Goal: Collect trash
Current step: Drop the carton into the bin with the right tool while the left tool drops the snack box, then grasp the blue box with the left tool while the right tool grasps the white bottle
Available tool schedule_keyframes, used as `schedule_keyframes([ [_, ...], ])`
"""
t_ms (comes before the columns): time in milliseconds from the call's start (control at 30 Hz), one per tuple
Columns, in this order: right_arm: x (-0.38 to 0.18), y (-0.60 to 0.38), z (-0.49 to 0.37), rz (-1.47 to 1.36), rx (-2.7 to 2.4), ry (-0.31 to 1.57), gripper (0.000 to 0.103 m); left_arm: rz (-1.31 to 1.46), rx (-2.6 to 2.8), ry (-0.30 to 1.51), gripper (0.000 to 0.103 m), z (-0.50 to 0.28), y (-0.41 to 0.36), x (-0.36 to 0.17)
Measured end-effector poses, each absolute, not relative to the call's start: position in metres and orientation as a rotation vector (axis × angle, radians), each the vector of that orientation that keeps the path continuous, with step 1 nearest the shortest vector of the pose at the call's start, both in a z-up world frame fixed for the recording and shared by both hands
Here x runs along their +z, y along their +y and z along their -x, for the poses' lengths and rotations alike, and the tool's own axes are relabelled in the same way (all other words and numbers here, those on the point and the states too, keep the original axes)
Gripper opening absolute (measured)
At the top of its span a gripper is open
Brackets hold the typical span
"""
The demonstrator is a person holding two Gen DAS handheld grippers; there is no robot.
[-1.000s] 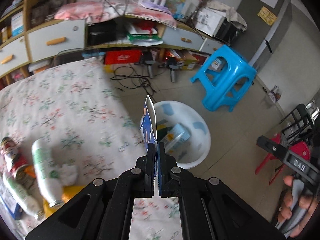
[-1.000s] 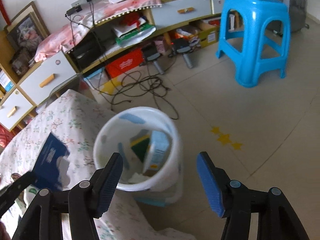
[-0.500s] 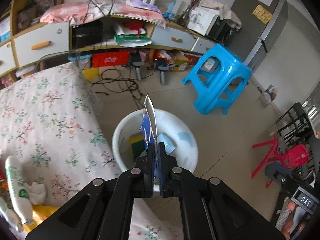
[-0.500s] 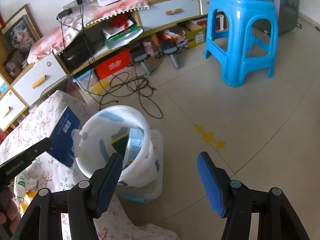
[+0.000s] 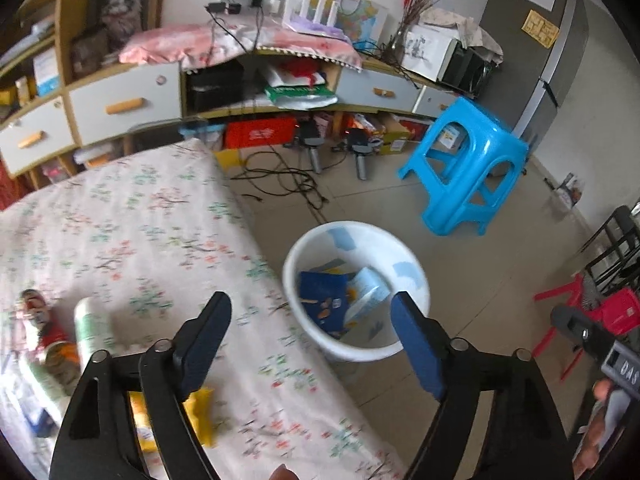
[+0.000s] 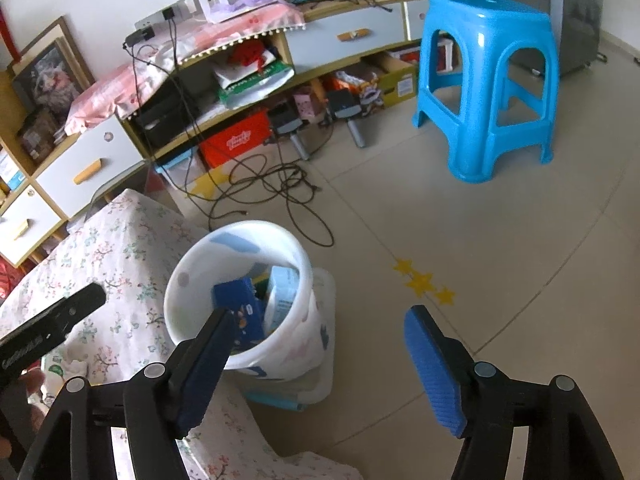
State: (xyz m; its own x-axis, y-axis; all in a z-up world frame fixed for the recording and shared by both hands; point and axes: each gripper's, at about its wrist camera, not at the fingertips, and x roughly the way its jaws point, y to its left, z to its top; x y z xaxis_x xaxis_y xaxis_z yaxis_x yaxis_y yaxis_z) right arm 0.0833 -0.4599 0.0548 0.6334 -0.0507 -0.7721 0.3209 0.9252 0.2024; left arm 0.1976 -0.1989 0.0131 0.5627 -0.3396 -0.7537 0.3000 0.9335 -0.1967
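Our left gripper (image 5: 310, 320) hangs over the white bin (image 5: 416, 280) with its jaws opening and nothing between them; the blue packet (image 5: 322, 294) lies inside the bin against a pale blue carton (image 5: 370, 286), so we judge this drop done. Our right gripper (image 6: 316, 340) is opening too, empty, waiting beside the bin. The bin stands close against the table (image 5: 120, 220), likely so each piece travels a short way. More trash waits on the flowered cloth: a green-and-white bottle (image 5: 90, 326), a can (image 5: 38, 314) and a yellow wrapper (image 5: 202, 414). The only writing we can read is "DAS" on the right gripper's body; the packet's print is too blurred.
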Motion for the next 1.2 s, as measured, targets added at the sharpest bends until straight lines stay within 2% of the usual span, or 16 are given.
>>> schedule_keyframes([
  [233,0.06,-0.439,-0.087,-0.306,-0.193,0.855,0.08,0.022,-0.309,0.872,0.094,-0.17,-0.147,0.021],
  [800,0.055,-0.356,-0.104,-0.186,-0.083,0.89,0.085,0.03,-0.056,0.91,0.095,-0.144,-0.007,0.018],
  [1200,0.033,-0.278,-0.126,-0.062,0.018,0.956,0.085,0.165,0.061,1.042,0.095,-0.155,0.08,-0.009],
])
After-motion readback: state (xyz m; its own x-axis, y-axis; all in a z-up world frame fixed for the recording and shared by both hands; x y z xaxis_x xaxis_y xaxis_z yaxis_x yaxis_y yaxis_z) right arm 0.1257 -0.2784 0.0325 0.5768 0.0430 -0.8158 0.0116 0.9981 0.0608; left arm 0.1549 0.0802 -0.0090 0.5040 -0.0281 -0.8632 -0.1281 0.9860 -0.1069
